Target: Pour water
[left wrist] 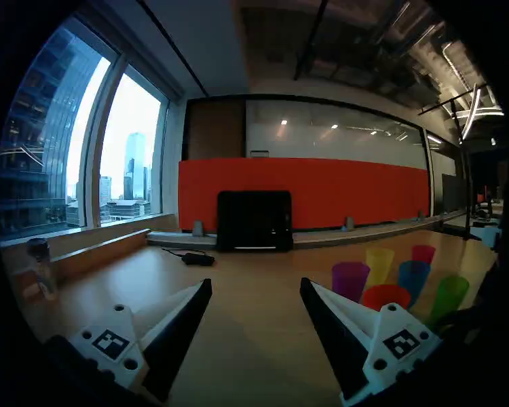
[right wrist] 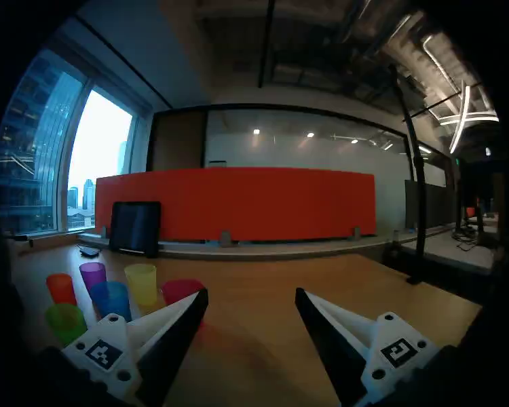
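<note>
While held over the smooth wooden table (left wrist: 254,353), left gripper (left wrist: 254,281): fingers apart, empty.
Right gripper (right wrist: 250,290): fingers apart, empty.
Cups (left wrist: 350,279): six, tapered translucent plastic, clustered.
Bottle (left wrist: 41,268): clear, dark cap, table's left edge.

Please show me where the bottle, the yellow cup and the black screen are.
bottle (left wrist: 43,271): left gripper view, its clear body.
yellow cup (right wrist: 142,285): right gripper view, its side wall.
black screen (left wrist: 254,218): left gripper view, middle of its face.

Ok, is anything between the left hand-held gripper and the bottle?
Nothing visible. The bottle stands off to the left of the open left hand-held gripper, with only table between them; the small black box lies farther back.
</note>
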### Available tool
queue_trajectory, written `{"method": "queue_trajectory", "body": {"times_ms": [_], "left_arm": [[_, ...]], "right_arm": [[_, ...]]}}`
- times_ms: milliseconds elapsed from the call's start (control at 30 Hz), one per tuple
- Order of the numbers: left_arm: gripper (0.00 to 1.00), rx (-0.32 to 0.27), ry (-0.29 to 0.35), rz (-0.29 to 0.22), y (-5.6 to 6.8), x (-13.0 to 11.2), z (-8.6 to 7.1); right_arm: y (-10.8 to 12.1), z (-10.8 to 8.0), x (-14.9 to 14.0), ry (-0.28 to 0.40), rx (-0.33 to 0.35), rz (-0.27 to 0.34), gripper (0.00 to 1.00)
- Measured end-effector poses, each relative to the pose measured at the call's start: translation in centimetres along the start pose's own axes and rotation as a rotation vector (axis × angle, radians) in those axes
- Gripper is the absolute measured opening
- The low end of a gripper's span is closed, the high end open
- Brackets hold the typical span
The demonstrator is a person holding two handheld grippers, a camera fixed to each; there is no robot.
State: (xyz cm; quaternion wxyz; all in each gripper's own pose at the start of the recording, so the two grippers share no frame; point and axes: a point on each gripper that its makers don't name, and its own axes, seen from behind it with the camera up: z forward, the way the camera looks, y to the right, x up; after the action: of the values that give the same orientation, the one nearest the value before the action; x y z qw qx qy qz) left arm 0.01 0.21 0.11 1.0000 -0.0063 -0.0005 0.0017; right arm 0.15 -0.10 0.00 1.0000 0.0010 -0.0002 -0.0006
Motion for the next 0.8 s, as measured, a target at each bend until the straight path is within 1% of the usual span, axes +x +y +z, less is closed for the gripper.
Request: {"method": "queue_trajectory", "body": {"times_ms": [133,267,367,467,600,700,800], "left_arm": [[0.97,-0.008,-0.011,0.011,0.0,-0.1,0.1],[0.97,0.001,-0.038,0.053,-0.5,-0.3,0.1],[0.97,0.008,-0.059,0.073,-0.8,-0.1,0.2],[0.97,0.003,-0.072,0.069,-0.9,0.5,0.4],[0.97,-0.008,-0.079,0.056,-0.9,2.3,0.8],[0.97,-0.007,-0.070,0.056,-1.0,4.3,1.0],[0.97,-0.015,-0.056,0.061,-0.9,6.6,1.1]], "right_arm": [[-0.1,0.1,-0.1,-0.003,0.007,-0.001,0.99],[-0.2,0.1,-0.1,-0.022,0.014,0.002,0.99],[-0.4,0.1,0.7,-0.027,0.025,0.004,0.99],[-0.6,0.1,2.2,-0.024,0.036,0.005,0.99],[-0.8,0.3,4.7,-0.024,0.053,-0.008,0.99],[-0.9,0.6,6.6,-0.029,0.062,-0.030,0.99],[-0.9,0.9,8.4,-0.031,0.066,-0.049,0.99]]}}
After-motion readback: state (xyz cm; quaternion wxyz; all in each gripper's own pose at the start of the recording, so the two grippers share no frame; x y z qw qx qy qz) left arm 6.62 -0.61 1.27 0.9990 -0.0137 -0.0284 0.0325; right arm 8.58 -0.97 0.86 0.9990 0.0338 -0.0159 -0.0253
